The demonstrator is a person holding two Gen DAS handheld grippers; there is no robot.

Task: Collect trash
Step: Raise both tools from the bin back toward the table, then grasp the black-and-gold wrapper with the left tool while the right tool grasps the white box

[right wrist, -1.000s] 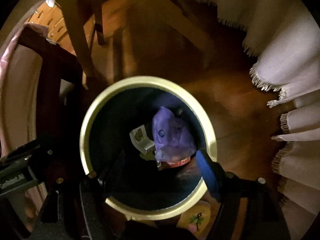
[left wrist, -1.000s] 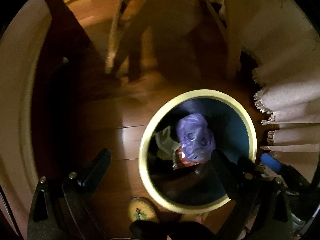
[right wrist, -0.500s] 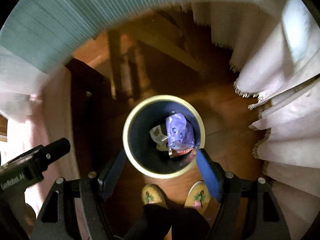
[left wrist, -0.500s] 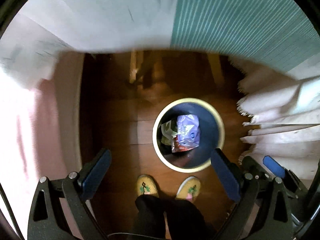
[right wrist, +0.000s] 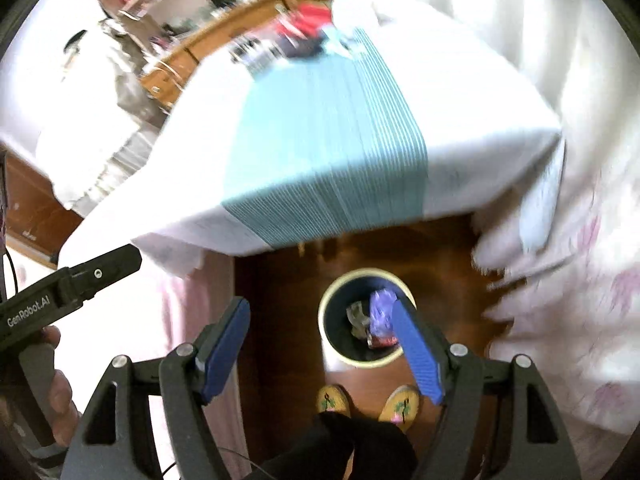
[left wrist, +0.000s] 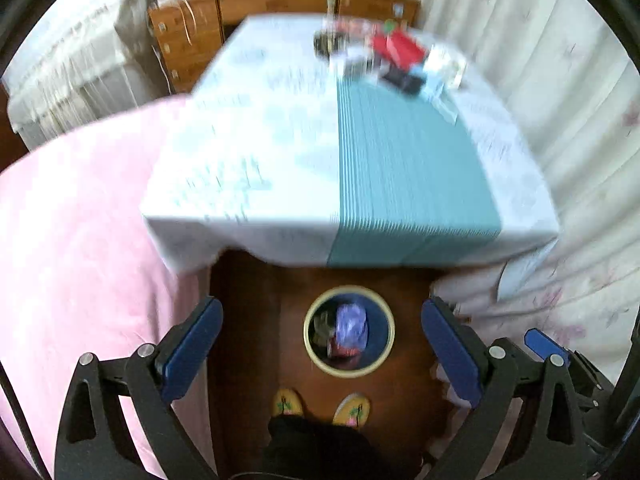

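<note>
A round dark-blue bin with a pale yellow rim [left wrist: 349, 372] [right wrist: 328, 312] stands on the wooden floor far below both grippers. Inside lie a purple wrapper [left wrist: 351, 326] [right wrist: 380, 312], a red packet and a crumpled pale piece. My left gripper [left wrist: 322, 344] hangs open high above the bin, nothing between its blue pads. My right gripper [right wrist: 320, 344] is open too and empty; its right pad [right wrist: 416, 356] overlaps the bin's edge in the picture. On the table's far end sits a blurred cluster of things, among them a red packet [left wrist: 396, 50] [right wrist: 308, 24].
A table under a white cloth with a teal striped runner [left wrist: 400, 168] [right wrist: 328, 152] fills the middle. Pink bedding [left wrist: 72, 248] lies at left, pale curtains [left wrist: 560, 120] at right, a wooden cabinet [left wrist: 192, 32] behind. A person's yellow slippers [left wrist: 320, 404] stand by the bin.
Both grippers have risen a long way from just over the bin's mouth; the bin looks much smaller, and the tabletop with its clutter has come into view. Jaws unchanged.
</note>
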